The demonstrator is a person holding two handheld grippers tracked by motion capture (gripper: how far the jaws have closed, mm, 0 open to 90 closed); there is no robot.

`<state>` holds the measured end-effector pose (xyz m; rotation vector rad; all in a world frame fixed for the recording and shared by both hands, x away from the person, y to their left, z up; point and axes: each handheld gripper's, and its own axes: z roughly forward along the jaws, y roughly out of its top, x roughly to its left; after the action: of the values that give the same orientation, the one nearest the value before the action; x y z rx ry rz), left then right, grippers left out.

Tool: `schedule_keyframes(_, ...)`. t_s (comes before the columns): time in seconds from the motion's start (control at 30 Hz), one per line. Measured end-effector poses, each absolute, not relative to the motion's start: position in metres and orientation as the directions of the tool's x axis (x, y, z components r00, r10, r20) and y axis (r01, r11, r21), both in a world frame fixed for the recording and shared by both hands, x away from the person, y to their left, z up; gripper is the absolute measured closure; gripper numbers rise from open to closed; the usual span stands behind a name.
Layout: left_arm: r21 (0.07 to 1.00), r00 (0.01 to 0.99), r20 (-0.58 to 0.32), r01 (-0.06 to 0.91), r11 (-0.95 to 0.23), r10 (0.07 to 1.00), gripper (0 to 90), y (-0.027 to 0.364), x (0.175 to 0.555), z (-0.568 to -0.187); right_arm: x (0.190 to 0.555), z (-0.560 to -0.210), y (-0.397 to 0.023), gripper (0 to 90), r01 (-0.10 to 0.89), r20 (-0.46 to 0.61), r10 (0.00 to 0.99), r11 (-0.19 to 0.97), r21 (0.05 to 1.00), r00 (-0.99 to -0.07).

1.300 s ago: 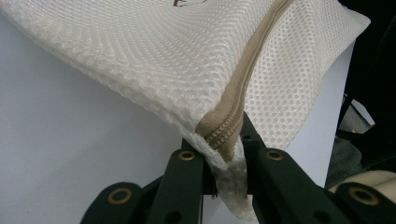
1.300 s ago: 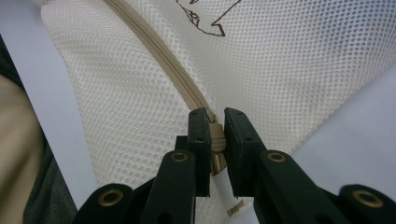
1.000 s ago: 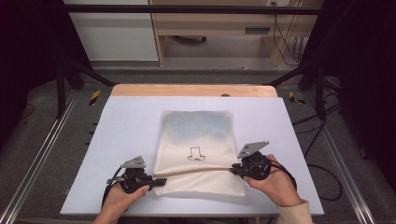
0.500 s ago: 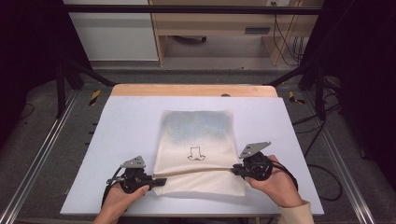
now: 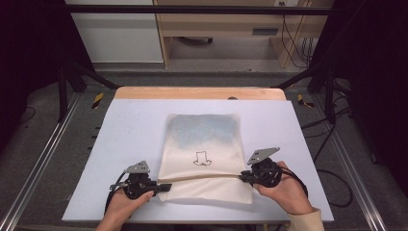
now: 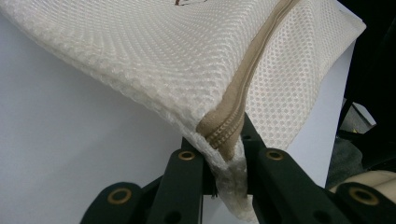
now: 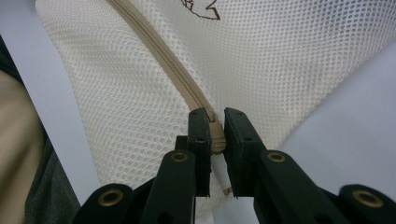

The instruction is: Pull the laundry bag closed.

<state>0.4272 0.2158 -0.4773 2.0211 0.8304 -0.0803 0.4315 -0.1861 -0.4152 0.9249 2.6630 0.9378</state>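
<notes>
Mesh bag point(image 5: 204, 159) flat on counter point(image 5: 125, 130), near-centre. Zipper strip point(image 6: 243, 88) pinched at both ends: left tongs point(image 5: 166, 186) clamped on left end, right tongs point(image 5: 242, 176) on right end. Risk: thin bite, w/ uneven pull mesh could be slipped or zipper seam strained; bag contents could be shifted.

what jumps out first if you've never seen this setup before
A cream mesh bag lies in the middle of the white table, with a small dark drawing on it. The left gripper and right gripper each pinch one end of its tan zipper, pulling it taut near the table's front edge.
</notes>
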Motion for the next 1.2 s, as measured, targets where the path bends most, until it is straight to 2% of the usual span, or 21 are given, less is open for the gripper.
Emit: schedule_keyframes(1.2, 0.739, 0.774, -0.352, 0.575, -0.351, 0.527, 83.5, 0.216, 0.427, -0.476, 0.426, -0.423, -0.197, 81.7, 0.530, 0.052, 0.632, 0.599, 0.600, -0.773)
